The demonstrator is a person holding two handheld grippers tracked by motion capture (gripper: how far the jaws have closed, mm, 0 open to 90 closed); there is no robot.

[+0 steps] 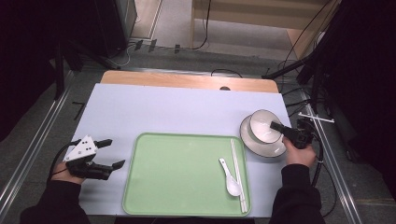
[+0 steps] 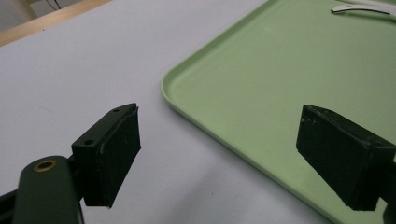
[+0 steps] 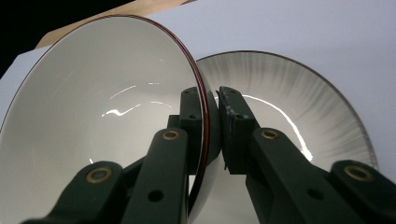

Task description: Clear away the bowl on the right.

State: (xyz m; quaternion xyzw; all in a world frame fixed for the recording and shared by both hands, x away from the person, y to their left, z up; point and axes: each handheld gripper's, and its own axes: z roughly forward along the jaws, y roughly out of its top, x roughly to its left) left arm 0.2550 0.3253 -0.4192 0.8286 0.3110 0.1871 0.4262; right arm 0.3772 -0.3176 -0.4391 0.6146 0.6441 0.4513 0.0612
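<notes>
Clamped on bowl (image 3: 93,121) rim by right gripper (image 3: 212,126), tilted over plate (image 3: 299,107) beside green tray (image 1: 182,172); glazed, slippery, breakable, likely best held at rim; left gripper (image 2: 233,154) spread wide over table (image 2: 70,70), empty.

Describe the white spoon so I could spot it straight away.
Find the big green tray in the middle of the table. Near its right edge lies the white spoon, short and scooped, beside the long thin white chopsticks.
</notes>
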